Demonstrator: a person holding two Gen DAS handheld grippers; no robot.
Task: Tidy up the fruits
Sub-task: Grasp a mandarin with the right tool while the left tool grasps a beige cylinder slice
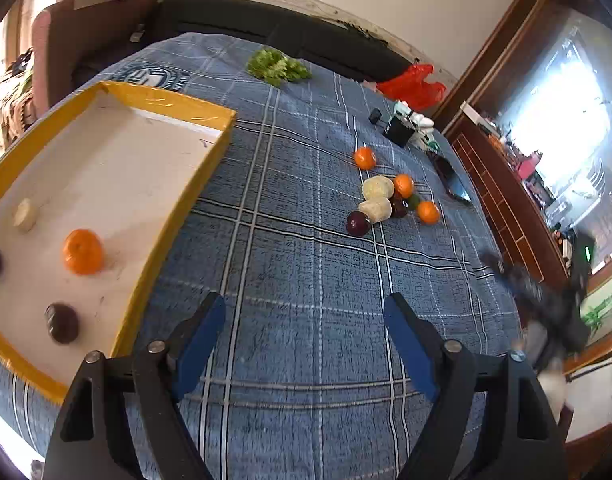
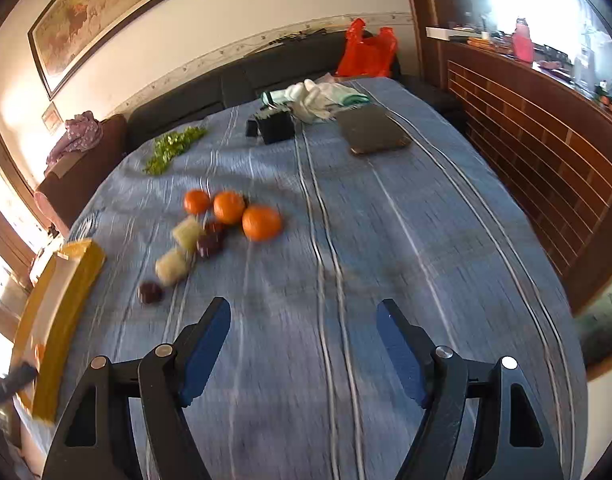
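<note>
Loosely clustered, the unsorted fruits sit right of center in the left wrist view: three oranges [image 1: 403, 185], two pale yellowish fruits [image 1: 378, 187], two dark purple ones [image 1: 358, 223] and a small green one [image 1: 414, 201], most of them touching or just beside each other on the blue plaid cloth [image 1: 306, 264] covering the surface. One orange [image 1: 365, 158] lies a little apart, above the rest. At the left of that frame, the yellow-rimmed tray [image 1: 178, 216] holds an orange [image 1: 83, 257], a pale fruit [image 1: 25, 215] and two dark purple fruits [image 1: 62, 323], all apart from one another.

Both tools hang empty above the cloth: the left hand-held gripper [image 1: 305, 340] has its blue pads spread wide, and so does the right hand-held gripper [image 2: 303, 344] (its view is motion-blurred). Leafy greens [image 1: 278, 67] lie toward the upper middle, with a red plastic bag [image 1: 412, 85] in the upper right.
</note>
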